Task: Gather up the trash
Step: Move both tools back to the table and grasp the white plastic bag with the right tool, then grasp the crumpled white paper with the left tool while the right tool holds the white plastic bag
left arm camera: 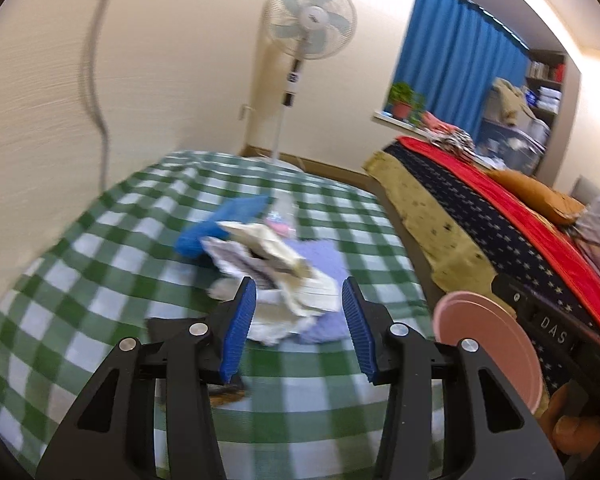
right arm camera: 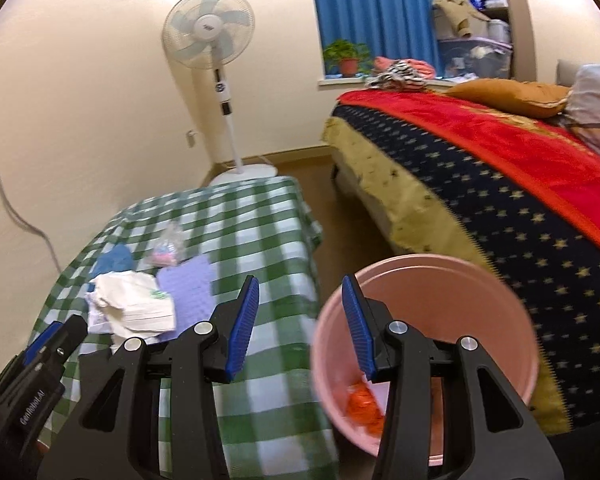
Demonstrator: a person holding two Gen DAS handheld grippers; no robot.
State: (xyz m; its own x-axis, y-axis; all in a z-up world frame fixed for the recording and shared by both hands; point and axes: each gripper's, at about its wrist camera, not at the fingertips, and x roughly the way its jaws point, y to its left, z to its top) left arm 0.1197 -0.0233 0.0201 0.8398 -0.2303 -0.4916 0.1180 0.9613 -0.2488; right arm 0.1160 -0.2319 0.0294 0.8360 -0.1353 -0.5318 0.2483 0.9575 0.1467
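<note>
Two furnishings filled most of both views. The bed [right arm camera: 500,208], covered by a star-patterned dark spread and a red blanket, stood to the right. The bench [right arm camera: 260,232], under a green-and-white checked cloth, stood to the left, with a strip of floor between them. A pedestal fan [right arm camera: 210,36] stood against the wall beyond the far end of the bench.

The pink bin [right arm camera: 420,280] sat in the gap between bench and bed, close to the near corner of the bench, with its mouth open to the right wrist camera. The right tongs [right arm camera: 300,296] were spread, with nothing between the pads. The bin's left rim appeared in the gap between them, lower down, and the right finger overlapped the bin interior. Contact with the rim could not be confirmed.

The left tongs [left arm camera: 300,296] were likewise spread and gripped nothing. They pointed at the trash on the bench.

The trash lay grouped near the middle of the bench:
- A crumpled pile of white paper [left arm camera: 268,264] rested partly on a lilac cloth [left arm camera: 324,260]. The pile lay just beyond the left fingertips.
- A blue item [left arm camera: 220,224] lay touching the far side of the pile; blur hid its detail.
- A clear bag with pink contents [right arm camera: 168,248] lay just beyond the lilac cloth.

Orange trash [right arm camera: 364,404] lay at the bottom of the bin.
</note>
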